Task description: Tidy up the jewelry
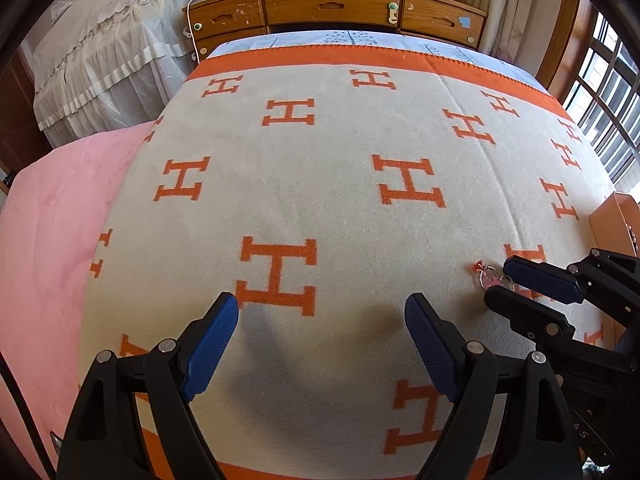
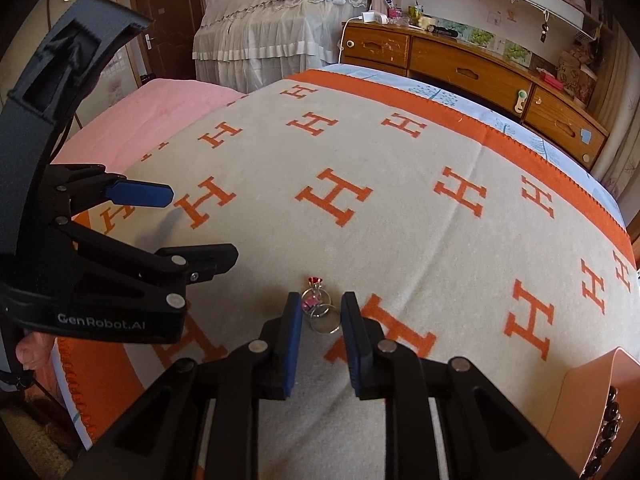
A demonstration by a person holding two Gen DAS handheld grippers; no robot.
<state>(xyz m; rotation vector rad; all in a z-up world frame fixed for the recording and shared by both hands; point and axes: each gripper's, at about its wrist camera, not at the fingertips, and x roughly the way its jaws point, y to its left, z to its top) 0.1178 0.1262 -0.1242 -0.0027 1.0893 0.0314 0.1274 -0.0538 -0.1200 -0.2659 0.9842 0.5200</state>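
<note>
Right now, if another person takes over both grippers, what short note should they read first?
Left gripper: open, empty, hanging over the blanket.
Right gripper: jaws part open around the rings, which lie on the blanket; the pads do not seem to press them, so count them as not held.
Rings: a small cluster with red and pink stones, just off the right gripper's tips.
Box: tan, at the right edge of the bed, with dark beads along its side.
Done: nothing I can confirm.
Left: probably grip the rings and carry them to the box, if that is where they belong.
</note>
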